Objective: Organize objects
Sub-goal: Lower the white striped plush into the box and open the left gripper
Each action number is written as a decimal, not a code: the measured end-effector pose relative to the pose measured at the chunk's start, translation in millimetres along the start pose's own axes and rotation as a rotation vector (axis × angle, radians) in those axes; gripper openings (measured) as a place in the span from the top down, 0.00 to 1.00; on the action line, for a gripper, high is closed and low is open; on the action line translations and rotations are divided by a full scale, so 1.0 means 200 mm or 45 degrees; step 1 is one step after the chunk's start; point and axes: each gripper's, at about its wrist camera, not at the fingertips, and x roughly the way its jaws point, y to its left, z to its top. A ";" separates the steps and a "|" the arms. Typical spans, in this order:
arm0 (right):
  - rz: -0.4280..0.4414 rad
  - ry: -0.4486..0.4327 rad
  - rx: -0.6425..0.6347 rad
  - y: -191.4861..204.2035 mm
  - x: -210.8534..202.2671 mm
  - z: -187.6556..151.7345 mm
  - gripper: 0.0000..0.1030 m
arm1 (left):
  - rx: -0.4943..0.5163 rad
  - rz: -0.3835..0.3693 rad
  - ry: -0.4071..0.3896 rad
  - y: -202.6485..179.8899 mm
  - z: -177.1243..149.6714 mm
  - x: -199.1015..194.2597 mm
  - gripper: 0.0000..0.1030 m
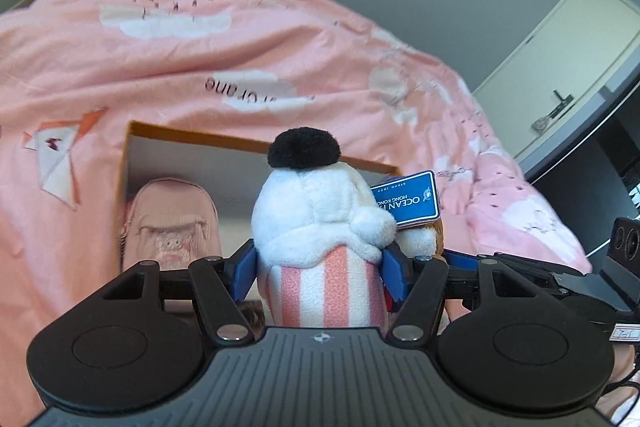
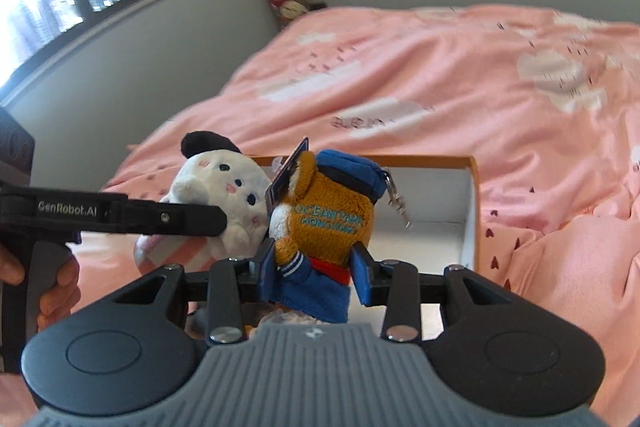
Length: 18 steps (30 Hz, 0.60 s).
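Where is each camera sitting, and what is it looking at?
Left wrist: sits on the left claw, looking over the white plush it holds toward the box on the bed.
Right wrist: sits on the right claw, looking over the brown plush; a hand shows.
Both share both plushes, box and bed.

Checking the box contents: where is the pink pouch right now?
In the left wrist view, the pink pouch lies inside the box, at its left wall, left of the white plush.

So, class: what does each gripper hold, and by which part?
Left gripper: white plush, by its striped lower body. Right gripper: brown plush, by its blue-clothed lower body.
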 end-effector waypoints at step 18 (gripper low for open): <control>-0.054 0.251 0.226 -0.28 0.62 0.05 0.60 | 0.168 0.215 0.115 0.08 -0.01 0.44 0.28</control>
